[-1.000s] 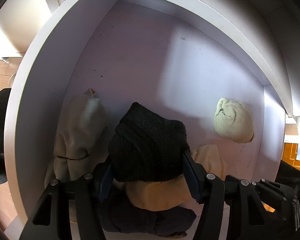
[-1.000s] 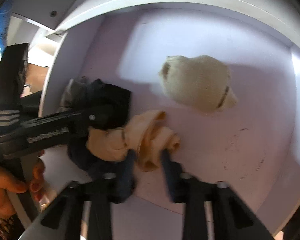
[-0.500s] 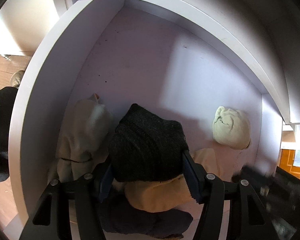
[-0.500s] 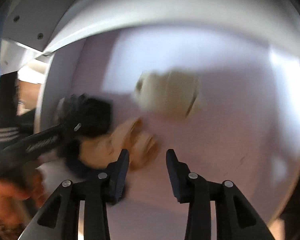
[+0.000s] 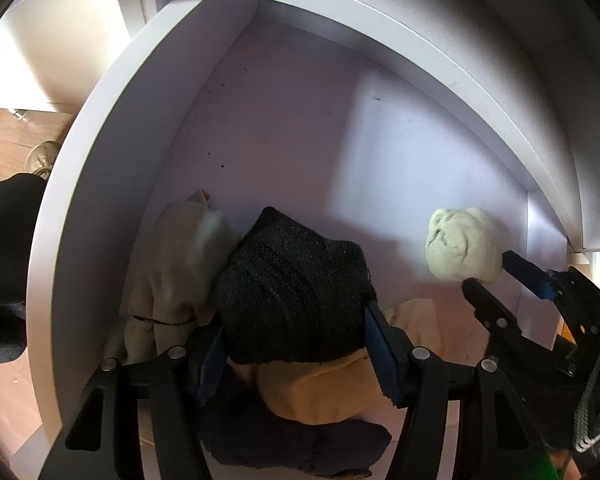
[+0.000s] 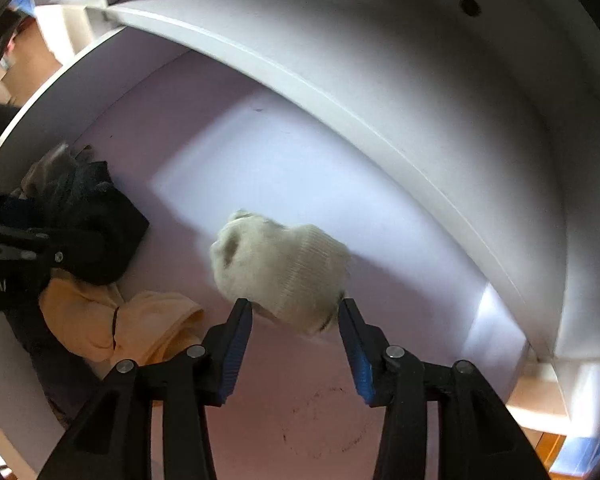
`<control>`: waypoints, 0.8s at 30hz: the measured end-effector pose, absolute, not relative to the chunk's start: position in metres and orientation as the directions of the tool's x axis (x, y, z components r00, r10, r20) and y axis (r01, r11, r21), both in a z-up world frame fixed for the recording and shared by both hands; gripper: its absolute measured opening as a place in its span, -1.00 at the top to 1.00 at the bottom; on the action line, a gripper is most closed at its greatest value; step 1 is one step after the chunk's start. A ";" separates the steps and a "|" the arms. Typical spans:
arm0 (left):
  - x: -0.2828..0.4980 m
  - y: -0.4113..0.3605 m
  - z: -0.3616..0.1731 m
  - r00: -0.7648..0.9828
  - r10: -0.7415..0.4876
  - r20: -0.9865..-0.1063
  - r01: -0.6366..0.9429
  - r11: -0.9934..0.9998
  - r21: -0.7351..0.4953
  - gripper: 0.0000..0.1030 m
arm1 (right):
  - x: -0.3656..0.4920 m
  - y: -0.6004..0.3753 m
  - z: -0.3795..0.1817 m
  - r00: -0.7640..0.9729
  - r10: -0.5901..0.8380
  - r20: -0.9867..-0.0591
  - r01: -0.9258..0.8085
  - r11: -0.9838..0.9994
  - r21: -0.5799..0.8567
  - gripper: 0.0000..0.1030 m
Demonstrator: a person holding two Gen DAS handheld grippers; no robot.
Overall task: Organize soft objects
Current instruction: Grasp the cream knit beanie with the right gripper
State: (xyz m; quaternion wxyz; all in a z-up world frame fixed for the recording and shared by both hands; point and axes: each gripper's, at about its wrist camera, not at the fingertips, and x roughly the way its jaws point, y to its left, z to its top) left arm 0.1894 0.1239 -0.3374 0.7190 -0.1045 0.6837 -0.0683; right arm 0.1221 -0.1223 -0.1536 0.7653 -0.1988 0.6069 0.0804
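The step in hand looks like gathering rolled socks into one corner of a white drawer [image 5: 100,184]. The left gripper [image 5: 296,336] is clenched on a black sock bundle [image 5: 292,292], held just above the pile at the drawer's left wall. The right gripper [image 6: 296,316] has just been opening its jaws; they now stand parted on either side of the near end of a cream sock ball [image 6: 280,268], which lies on the drawer floor, and whether the pads touch it I cannot tell

The next move probably calls for pushing the right jaws further forward around the ball, then closing gently, since a soft roll will squash rather than resist

The cream ball is ribbed knit, rounded and puckered at one end where it folds into itself. The black bundle is coarser, fuzzy knit, a fat lump bulging past the blue pads. Under it, below the left jaws, lies a yellow cloth [image 5: 319,392], smooth and crumpled, over a dark navy piece [image 5: 300,444]. To the left of those jaws a pale beige sock [image 5: 172,264] leans against the wall, limp and long. The drawer floor is smooth, faintly scuffed
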 end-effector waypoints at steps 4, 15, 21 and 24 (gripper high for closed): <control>0.194 0.122 -0.338 0.059 -0.241 -0.969 -0.055 0.968 -0.244 -0.22 | 0.121 -0.148 -0.166 0.156 -0.136 -0.978 -0.319 0.931 -0.180 0.26; 0.194 0.122 -0.335 0.054 -0.232 -0.971 -0.033 0.972 -0.234 -0.22 | 0.131 -0.118 -0.139 0.333 -0.168 -0.928 -0.407 0.862 -0.302 0.05; 0.194 0.115 -0.338 0.049 -0.222 -0.974 -0.017 0.975 -0.223 -0.22 | 0.147 -0.103 -0.155 0.390 -0.208 -0.897 -0.526 0.749 -0.402 -0.06; 0.194 0.113 -0.339 0.049 -0.218 -0.975 -0.015 0.976 -0.219 -0.23 | 0.154 -0.112 -0.167 0.336 -0.212 -0.918 -0.531 0.762 -0.370 -0.05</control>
